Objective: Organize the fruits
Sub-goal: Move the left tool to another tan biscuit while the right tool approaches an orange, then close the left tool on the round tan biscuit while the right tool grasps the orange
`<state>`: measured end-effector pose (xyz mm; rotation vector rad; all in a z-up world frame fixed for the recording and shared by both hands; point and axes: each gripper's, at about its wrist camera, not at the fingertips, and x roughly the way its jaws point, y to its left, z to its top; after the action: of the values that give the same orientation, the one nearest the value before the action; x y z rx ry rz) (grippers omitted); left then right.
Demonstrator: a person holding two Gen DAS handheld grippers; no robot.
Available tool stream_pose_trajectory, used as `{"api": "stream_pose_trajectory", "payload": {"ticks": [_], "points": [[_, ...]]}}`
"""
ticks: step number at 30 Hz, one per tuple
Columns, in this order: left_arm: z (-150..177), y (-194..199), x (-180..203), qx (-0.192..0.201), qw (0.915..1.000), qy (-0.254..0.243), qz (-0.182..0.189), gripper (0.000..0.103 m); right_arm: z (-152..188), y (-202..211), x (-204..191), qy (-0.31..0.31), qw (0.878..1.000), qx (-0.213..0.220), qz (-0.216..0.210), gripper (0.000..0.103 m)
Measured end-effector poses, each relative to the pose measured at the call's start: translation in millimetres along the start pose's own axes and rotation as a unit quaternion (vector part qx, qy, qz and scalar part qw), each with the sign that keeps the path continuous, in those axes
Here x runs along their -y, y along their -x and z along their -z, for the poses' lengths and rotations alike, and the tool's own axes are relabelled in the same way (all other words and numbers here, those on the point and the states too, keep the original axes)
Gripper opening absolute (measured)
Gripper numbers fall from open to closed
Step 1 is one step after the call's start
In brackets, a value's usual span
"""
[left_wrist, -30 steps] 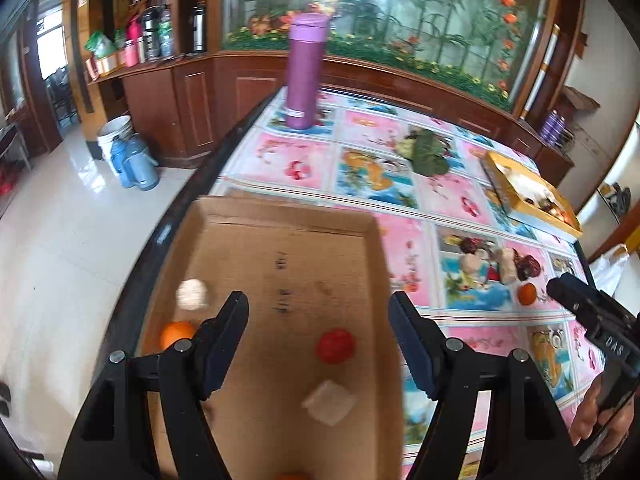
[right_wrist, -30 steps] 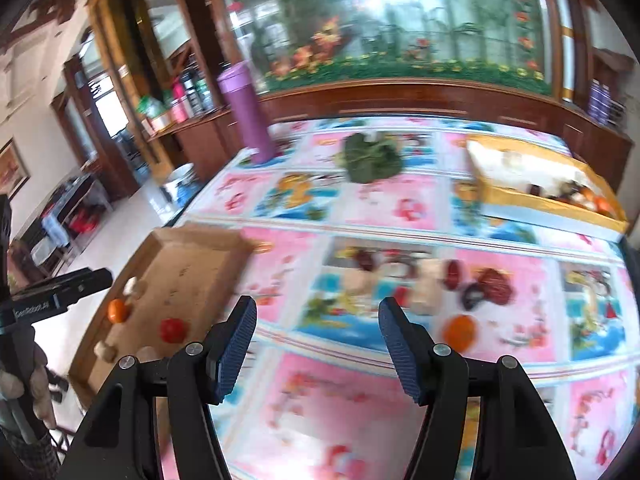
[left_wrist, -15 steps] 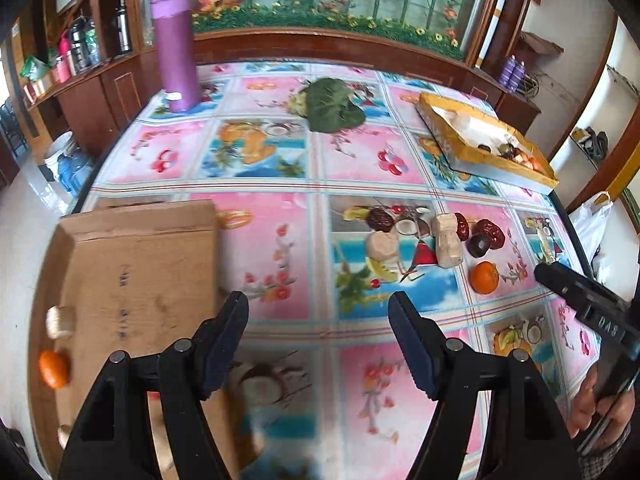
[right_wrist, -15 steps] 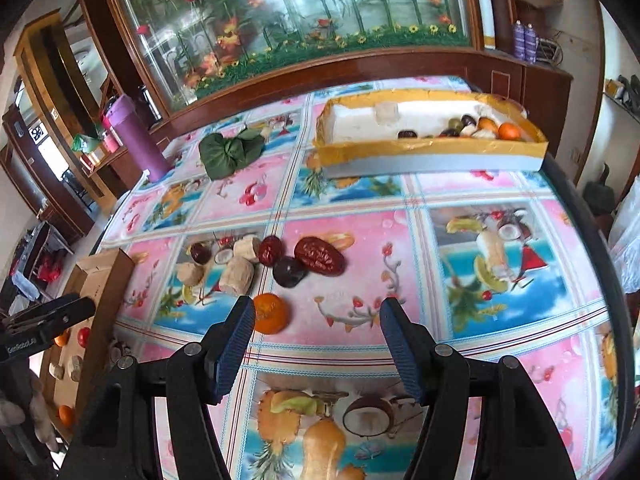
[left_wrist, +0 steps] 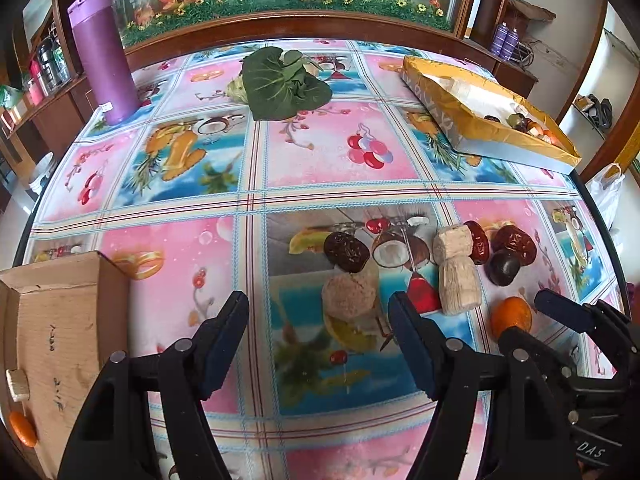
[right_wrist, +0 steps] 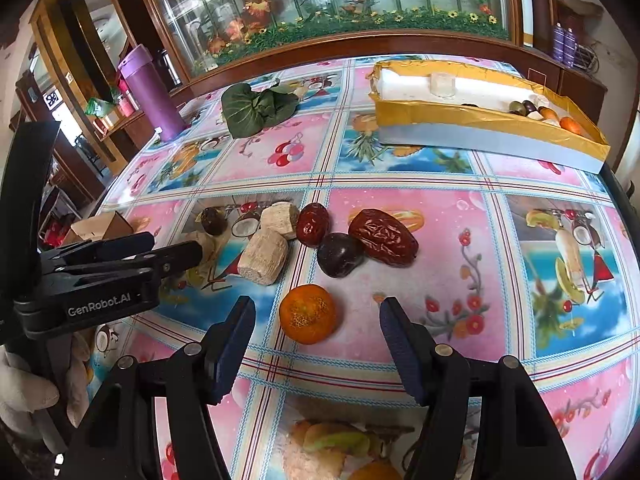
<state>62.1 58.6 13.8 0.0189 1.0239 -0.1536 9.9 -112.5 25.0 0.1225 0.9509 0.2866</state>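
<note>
From the left wrist view, the cardboard box (left_wrist: 60,332) fills the lower left edge, with a small orange fruit (left_wrist: 22,428) and a pale chunk (left_wrist: 18,385) on its floor; the right wrist view catches only a corner of that box, at mid-left behind the other tool. The left gripper (left_wrist: 318,320) has its fingers spread wide with nothing between them, hovering over a pale round piece (left_wrist: 349,295) at lower centre. Right of it lie a dark date (left_wrist: 346,251), two pale cylinders (left_wrist: 456,268), red dates (left_wrist: 514,243) and a dark round fruit (left_wrist: 503,267).

In the right wrist view the right gripper (right_wrist: 318,322) is also spread open, and the orange (right_wrist: 308,314) sits on the tablecloth between its fingertips, touching neither. In the left view that orange is half hidden behind the right gripper's finger at lower right.

The purple flask (left_wrist: 102,54) stands upper left, the green leafy bundle (left_wrist: 282,84) top centre, and the gold-edged tray (right_wrist: 480,124) upper right; only the right view shows the tray's inside clearly, with small fruits gathered at its right end.
</note>
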Motion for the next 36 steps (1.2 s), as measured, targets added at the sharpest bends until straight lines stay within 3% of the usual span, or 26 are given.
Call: {"api": "stream_pose_trajectory", "payload": {"ticks": [11,16,17,19,24,25,27,29,32,36], "points": [[5,-12,4,0.013,0.9997,-0.017,-0.014,0.072,2,-8,-2,0.007,1.0,0.008,0.006,0.069],[7,-14,7,0.031,0.9993,-0.019,-0.011,0.081,4,-9,-4,0.014,1.0,0.015,0.012,0.068],[7,-14,8,0.036,0.9991,-0.02,-0.012,0.082,4,-8,-4,0.014,1.0,0.016,0.014,0.067],[7,-14,7,0.037,0.9991,-0.018,-0.011,0.082,5,-8,-4,0.014,1.0,0.018,0.013,0.054],[7,-14,7,0.038,0.999,-0.018,-0.016,0.082,6,-8,-7,0.023,0.999,0.019,0.012,0.04],[7,-13,6,0.04,0.9989,-0.016,-0.019,0.08,7,-8,-8,0.026,0.999,0.019,0.009,0.035],[8,-10,7,0.049,0.9984,-0.016,-0.022,0.058,7,-9,-11,0.033,0.999,0.018,0.005,0.033],[9,-7,13,0.053,0.9979,-0.03,-0.022,0.027,7,-8,-11,0.034,0.999,0.02,0.006,0.032],[8,-7,17,0.045,0.998,-0.037,-0.025,0.027,7,-7,-6,0.021,1.0,0.021,0.001,0.032],[6,2,8,0.028,0.9996,0.001,0.004,0.027,8,-3,-2,0.01,1.0,0.026,-0.004,0.032]]}}
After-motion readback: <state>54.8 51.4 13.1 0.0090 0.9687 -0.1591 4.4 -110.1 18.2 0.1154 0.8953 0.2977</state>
